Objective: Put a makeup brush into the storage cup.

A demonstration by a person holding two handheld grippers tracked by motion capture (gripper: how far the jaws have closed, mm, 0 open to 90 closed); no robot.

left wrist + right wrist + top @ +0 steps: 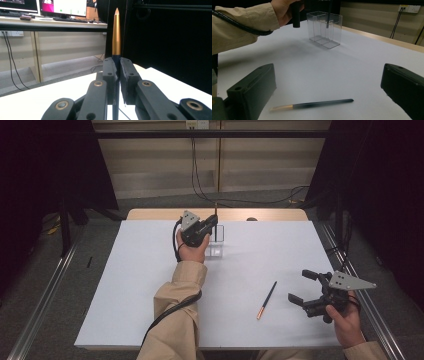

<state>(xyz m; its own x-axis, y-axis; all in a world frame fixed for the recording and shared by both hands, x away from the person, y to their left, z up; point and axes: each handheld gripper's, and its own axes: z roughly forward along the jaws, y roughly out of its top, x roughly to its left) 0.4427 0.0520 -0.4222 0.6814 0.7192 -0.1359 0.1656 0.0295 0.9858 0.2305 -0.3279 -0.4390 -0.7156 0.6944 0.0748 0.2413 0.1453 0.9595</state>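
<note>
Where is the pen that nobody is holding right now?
The loose pen lies flat on the white table, at the right of the high view, just left of the open right gripper and well short of the clear box.

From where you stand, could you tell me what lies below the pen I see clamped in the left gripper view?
Observer: A clear two-compartment box stands below it; the held pen is upright, its lower end dipping into the box.
Operator: Thank you. Is the right gripper doing anything?
Observer: The right gripper hangs open above the white table, holding nothing.
Operator: Are there more pens to collect?
Observer: Yes, a second pen lies flat on the table between the right gripper's open jaws, gold end toward the person.
Operator: And the left gripper?
Observer: The left gripper is shut on the held pen.
</note>
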